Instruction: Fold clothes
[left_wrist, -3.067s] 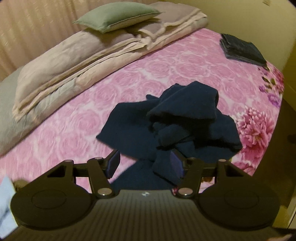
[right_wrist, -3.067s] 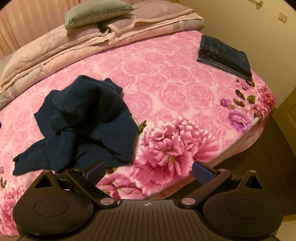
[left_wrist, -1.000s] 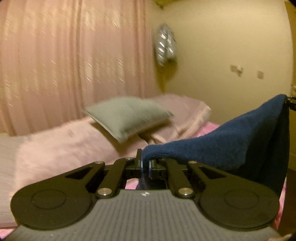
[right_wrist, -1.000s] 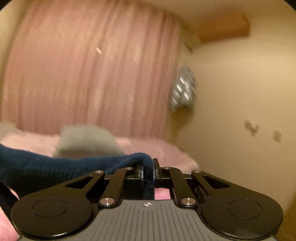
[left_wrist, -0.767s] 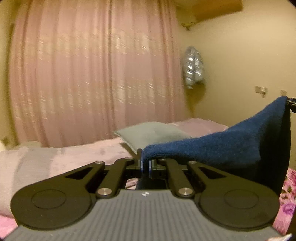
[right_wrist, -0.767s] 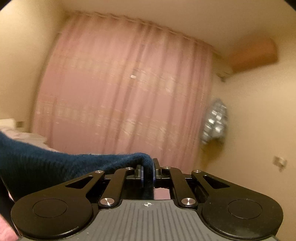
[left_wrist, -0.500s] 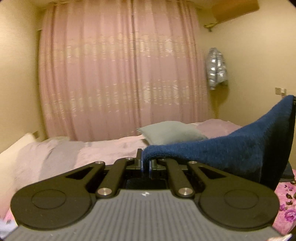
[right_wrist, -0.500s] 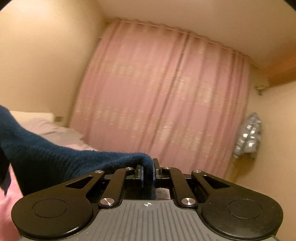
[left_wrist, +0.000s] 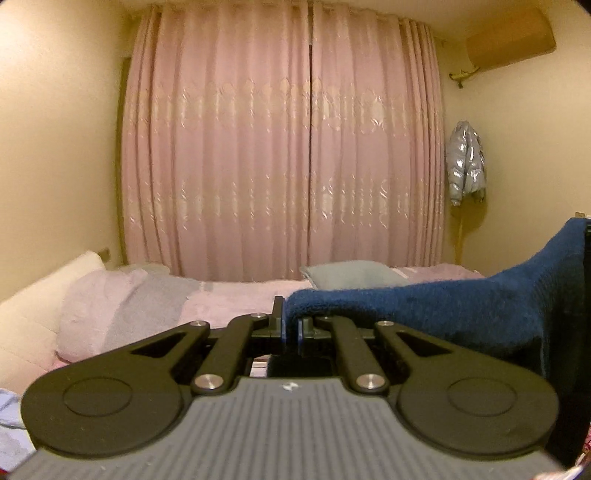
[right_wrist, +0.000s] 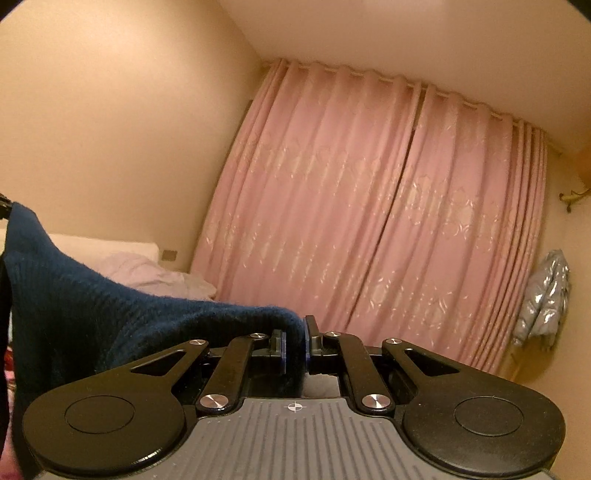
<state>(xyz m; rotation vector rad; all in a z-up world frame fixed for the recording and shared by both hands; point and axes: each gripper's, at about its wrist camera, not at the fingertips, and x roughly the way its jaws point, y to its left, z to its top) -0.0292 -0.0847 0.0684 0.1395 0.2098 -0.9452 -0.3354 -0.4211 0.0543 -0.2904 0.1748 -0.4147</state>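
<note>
A navy knitted garment (left_wrist: 461, 310) is clamped at opposite edges by the left gripper (left_wrist: 290, 326) and right gripper (right_wrist: 294, 343) (jaws nearly closed). For a clean fold, both grips should be kept level and the cloth taut.

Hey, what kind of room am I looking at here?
Most likely a home bedroom. A bed with a grey-green pillow sits under closed pink curtains, and a silver puffer jacket hangs on the wall.
</note>
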